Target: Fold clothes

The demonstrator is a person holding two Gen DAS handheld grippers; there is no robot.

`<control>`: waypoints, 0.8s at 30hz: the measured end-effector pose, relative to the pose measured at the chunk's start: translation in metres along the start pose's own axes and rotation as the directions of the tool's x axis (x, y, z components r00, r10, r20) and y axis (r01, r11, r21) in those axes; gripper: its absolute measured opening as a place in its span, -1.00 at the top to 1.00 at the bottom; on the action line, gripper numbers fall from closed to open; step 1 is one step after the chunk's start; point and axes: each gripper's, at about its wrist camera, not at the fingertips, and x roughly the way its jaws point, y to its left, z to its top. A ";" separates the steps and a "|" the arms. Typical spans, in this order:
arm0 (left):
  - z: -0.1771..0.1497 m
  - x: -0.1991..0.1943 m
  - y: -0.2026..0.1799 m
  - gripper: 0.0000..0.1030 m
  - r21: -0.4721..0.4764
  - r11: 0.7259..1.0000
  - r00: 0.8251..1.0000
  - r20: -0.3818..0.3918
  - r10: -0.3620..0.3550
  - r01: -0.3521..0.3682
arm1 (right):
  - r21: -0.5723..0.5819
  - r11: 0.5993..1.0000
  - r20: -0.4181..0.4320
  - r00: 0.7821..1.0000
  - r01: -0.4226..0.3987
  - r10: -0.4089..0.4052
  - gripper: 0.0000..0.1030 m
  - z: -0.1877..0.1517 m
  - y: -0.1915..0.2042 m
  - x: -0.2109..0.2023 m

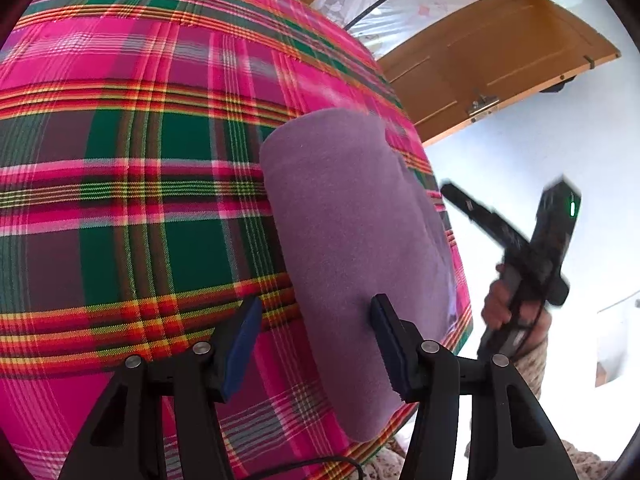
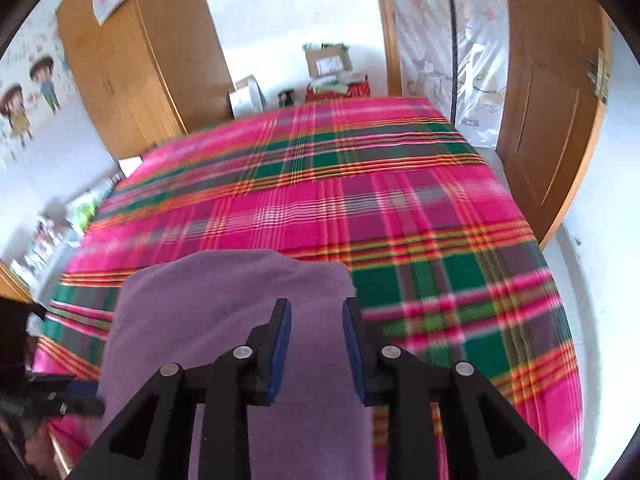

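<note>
A folded purple cloth (image 1: 356,240) lies flat on the pink, green and red plaid bed cover (image 1: 140,160), close to the bed's near right edge. My left gripper (image 1: 316,306) is open low over the cloth's near left edge. Its right pad is over the purple fabric and its left pad is over the plaid. In the right wrist view the same cloth (image 2: 208,312) lies below my right gripper (image 2: 316,306), which hovers open with nothing pressed between its pads. A hand (image 1: 504,304) carries that gripper beside the bed edge.
A wooden door (image 2: 556,128) stands open on the right, with a plastic sheet (image 2: 432,40) beside it. A wooden wardrobe (image 2: 132,60) stands at the far left and cardboard boxes (image 2: 328,60) beyond the bed's far end. White floor (image 1: 520,160) lies right of the bed.
</note>
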 end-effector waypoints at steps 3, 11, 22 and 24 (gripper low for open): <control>0.000 -0.002 -0.001 -0.14 -0.006 0.999 0.999 0.011 -0.049 0.049 | 0.046 0.997 -0.010 0.998 -0.067 0.068 0.16 -0.018 -0.023 -0.008; 0.003 0.017 -0.011 -0.30 -0.003 0.997 0.994 -0.075 -0.077 0.077 | 0.208 0.930 -0.047 0.946 -0.304 0.320 -0.16 -0.046 -0.062 0.000; 0.012 0.026 -0.008 -0.31 -0.070 0.990 0.986 -0.108 -0.129 0.122 | 0.184 0.915 -0.093 0.920 -0.360 0.381 -0.33 -0.041 -0.051 0.023; 0.011 0.025 -0.008 -0.31 -0.071 0.989 0.984 -0.112 -0.137 0.129 | 0.175 0.917 -0.100 0.920 -0.358 0.379 -0.34 -0.038 -0.047 0.026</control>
